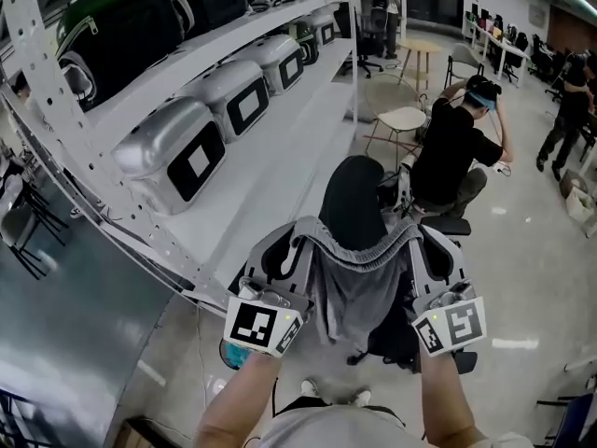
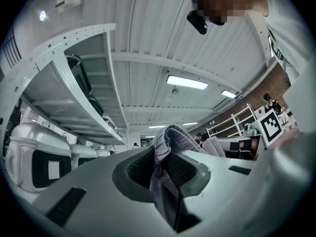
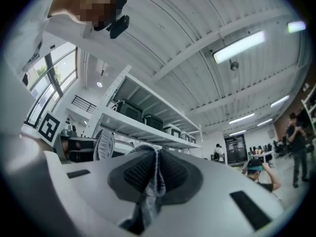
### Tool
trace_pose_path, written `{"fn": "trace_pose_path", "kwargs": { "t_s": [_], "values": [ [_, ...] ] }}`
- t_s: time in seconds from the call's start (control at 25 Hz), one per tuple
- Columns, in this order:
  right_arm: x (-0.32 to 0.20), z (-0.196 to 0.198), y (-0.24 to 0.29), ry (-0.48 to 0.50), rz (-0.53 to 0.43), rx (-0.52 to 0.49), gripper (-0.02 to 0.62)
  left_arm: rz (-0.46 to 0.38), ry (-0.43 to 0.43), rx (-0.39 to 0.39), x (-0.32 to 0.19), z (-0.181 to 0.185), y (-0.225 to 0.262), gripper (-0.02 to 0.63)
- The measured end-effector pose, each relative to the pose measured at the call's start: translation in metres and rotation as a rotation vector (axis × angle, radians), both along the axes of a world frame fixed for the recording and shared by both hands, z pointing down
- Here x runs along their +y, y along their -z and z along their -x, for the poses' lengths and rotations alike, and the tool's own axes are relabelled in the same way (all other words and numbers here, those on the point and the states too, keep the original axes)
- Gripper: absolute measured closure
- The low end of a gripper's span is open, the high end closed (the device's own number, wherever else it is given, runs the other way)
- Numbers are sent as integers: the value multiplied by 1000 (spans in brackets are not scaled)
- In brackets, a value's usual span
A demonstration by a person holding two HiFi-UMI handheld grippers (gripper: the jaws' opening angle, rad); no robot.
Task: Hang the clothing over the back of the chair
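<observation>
A grey garment (image 1: 359,283) with a ribbed waistband hangs stretched between my two grippers, held up in the air. The left gripper (image 1: 297,247) is shut on its left edge, and grey cloth (image 2: 165,157) is pinched between the dark pads. At the other end, my right gripper (image 1: 415,241) is shut on the waistband's right edge, with fabric (image 3: 153,181) squeezed between its pads. The black office chair (image 1: 354,203) stands just beyond and below the garment, its rounded back rising behind the cloth. Its wheeled base (image 1: 378,353) shows under the hanging cloth.
White shelving (image 1: 233,138) with silver cases (image 1: 177,147) runs along the left, close to the chair. A person in black (image 1: 457,152) crouches on the floor behind the chair. A round table (image 1: 403,119) and other chairs stand farther back. Other people stand at the far right.
</observation>
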State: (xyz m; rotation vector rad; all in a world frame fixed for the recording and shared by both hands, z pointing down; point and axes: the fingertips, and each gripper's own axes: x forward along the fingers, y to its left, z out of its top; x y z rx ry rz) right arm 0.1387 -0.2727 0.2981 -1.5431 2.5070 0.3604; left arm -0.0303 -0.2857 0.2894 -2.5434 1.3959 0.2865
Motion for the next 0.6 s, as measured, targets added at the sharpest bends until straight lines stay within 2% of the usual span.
{"fn": "trace_pose_path", "kwargs": {
  "t_s": [0.12, 0.28, 0.6],
  "values": [
    [-25, -1, -3, -58, -9, 40, 558, 24, -26, 1, -26, 0, -4, 549],
    [-50, 4, 10, -88, -25, 53, 558, 29, -43, 8, -60, 5, -3, 549],
    [-82, 10, 50, -116, -99, 53, 558, -30, -55, 30, -116, 28, 39, 551]
  ]
}}
